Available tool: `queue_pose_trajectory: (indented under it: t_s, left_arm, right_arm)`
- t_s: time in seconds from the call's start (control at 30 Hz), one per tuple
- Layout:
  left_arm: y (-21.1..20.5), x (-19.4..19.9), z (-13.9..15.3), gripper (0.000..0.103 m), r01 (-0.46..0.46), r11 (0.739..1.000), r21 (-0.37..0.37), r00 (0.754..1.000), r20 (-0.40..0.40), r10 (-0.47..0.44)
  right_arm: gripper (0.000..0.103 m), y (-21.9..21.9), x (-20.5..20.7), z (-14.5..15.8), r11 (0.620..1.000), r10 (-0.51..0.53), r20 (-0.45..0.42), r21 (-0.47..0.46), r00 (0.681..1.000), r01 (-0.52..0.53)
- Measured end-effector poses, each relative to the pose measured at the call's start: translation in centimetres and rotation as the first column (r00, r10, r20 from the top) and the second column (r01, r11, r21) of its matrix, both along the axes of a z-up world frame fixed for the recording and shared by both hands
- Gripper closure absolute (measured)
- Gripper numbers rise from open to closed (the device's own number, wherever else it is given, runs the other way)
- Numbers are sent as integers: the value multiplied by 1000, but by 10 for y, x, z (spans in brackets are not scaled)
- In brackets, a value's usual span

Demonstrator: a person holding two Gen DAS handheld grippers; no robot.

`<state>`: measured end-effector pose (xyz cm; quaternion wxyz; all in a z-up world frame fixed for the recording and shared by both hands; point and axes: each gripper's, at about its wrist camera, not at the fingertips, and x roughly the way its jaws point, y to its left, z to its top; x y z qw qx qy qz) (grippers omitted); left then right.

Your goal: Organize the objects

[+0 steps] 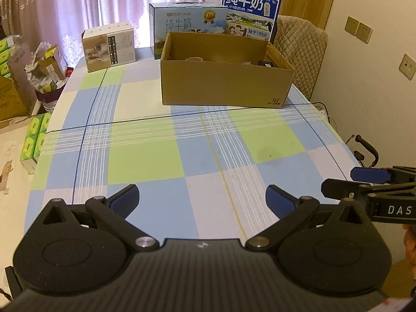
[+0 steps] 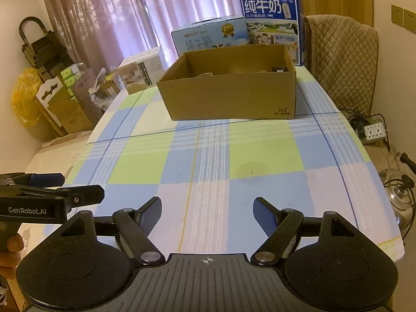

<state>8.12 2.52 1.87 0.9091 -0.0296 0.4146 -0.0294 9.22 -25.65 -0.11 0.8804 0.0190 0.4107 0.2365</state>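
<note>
An open brown cardboard box (image 1: 223, 83) (image 2: 231, 96) stands on the far half of the checked tablecloth (image 1: 161, 156) (image 2: 208, 161). Inside it I make out a clear cup (image 1: 193, 59) and a small dark item (image 1: 266, 63) (image 2: 279, 69); the rest of its inside is hidden by the walls. My left gripper (image 1: 202, 200) hangs over the near table edge, jaws wide apart, nothing between them. My right gripper (image 2: 206, 214) is beside it, also open and empty. Each gripper shows at the other view's edge: the right gripper (image 1: 343, 182) and the left gripper (image 2: 80, 187).
Two blue milk cartons (image 1: 187, 26) (image 1: 251, 13) stand behind the box, a white appliance box (image 1: 110, 45) at the far left corner. A quilted chair (image 2: 340, 59) sits at the right. Boxes and tissue packs (image 1: 35, 137) crowd the left floor; a power strip (image 2: 374, 131) and kettle (image 2: 397, 189) lie right.
</note>
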Motion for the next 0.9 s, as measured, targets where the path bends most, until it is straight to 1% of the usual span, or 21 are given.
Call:
queue_pose_trajectory:
  t_s: [0.37,0.67,0.9]
  left_arm:
    - [4,-3,-1,1,-18,1000,7,1000,-9,18]
    - [6,3,-4,1,-24,1000,8,1000,-20,24]
    - [3,9,-3,1,-23,1000,4,1000,-12,23]
  right_arm:
    - [28,7,2,-3,1000,15,-8,-1,1000,-15]
    - [28,8,9,-6,1000,18,-20,-3,1000,-18]
    - [28,5,17,-8,1000,16,-29,-5,999,-16]
